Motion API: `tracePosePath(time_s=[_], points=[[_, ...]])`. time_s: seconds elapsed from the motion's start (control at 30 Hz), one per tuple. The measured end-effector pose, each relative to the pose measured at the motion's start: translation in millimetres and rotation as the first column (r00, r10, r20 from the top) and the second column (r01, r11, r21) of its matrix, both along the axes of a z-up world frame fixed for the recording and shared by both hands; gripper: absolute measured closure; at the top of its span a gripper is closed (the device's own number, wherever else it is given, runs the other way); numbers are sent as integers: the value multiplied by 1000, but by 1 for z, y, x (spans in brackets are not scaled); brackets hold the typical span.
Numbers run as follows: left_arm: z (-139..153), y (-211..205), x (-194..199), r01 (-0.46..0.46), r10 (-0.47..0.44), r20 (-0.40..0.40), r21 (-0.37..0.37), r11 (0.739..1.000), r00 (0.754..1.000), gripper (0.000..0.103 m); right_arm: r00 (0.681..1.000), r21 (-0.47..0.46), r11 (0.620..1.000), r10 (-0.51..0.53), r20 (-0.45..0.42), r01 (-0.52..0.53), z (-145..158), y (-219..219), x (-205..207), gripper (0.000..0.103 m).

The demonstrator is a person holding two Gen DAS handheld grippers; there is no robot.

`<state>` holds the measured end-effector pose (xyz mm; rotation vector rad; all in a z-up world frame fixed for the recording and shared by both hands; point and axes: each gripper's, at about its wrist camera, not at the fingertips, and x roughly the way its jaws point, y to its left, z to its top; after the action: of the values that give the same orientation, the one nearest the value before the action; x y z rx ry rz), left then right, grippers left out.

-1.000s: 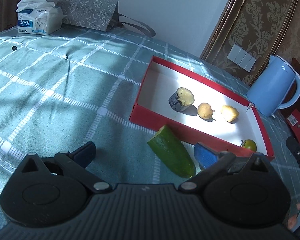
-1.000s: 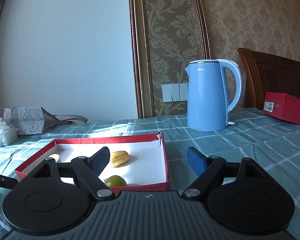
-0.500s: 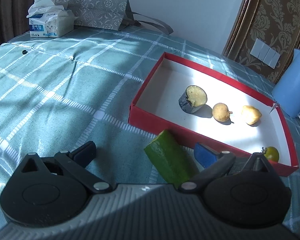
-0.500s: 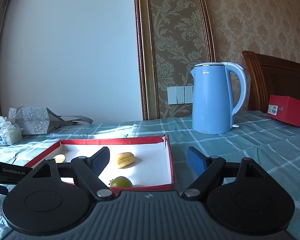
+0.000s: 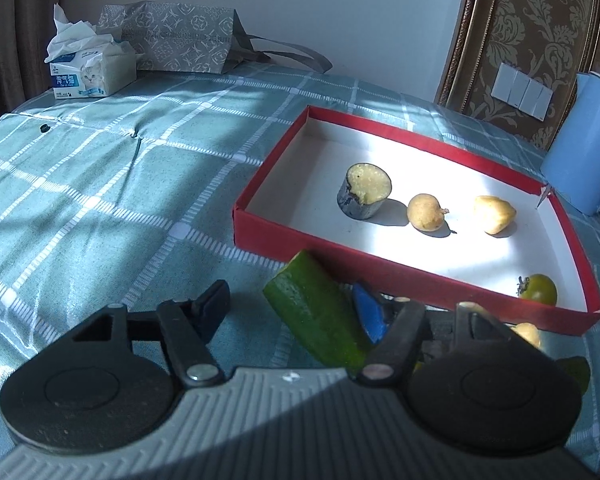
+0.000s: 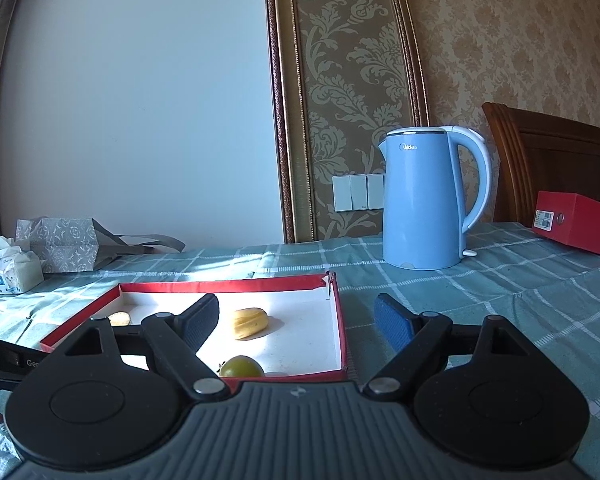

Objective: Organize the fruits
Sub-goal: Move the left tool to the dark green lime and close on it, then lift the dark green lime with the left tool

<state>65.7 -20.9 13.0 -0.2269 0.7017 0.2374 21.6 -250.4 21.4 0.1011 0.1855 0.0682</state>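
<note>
Since a second ago our left gripper (image 5: 290, 310) has slid closer along the tablecloth (image 5: 100, 184) and its jaws are closing, narrower than before, with the green cucumber piece (image 5: 316, 312) between them; the blue right pad (image 5: 370, 314) sits against the cucumber, the left pad (image 5: 214, 308) still apart from it. We see the cucumber just outside the near wall of the red box (image 5: 400, 276), which holds an eggplant chunk (image 5: 365, 190), two potatoes and a green tomato (image 5: 540, 289). Our right gripper (image 6: 296, 322) hasn't moved: jaws spread wide, nothing between them, hovering over the box corner.
</note>
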Motion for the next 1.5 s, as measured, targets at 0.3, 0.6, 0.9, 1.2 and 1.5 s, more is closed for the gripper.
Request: tracePosePath(time_s=[0.3,0.6,0.9,1.2,1.5], points=[[1,9,-5,54,-52,29,-76,996,998,59,1000,8,1000,-12,-1,12,-1,-1,0,18],[1,28,-29,94,-93,75,-15,995,993,59,1000,0,1000,-2,-16,2,-1,1,2,18],[6,40,-50,172,-179,199,52,984,963,68,971,115,981,174,-167,-156,-2,-7,-33,18],[7,45,-53,210,-211,226,28,977,951,69,903,-27,943,308,-299,-331,-13,40,-43,33],[5,41,-40,204,-200,194,0,979,960,71,870,31,942,322,-373,-335,-31,45,-21,43]])
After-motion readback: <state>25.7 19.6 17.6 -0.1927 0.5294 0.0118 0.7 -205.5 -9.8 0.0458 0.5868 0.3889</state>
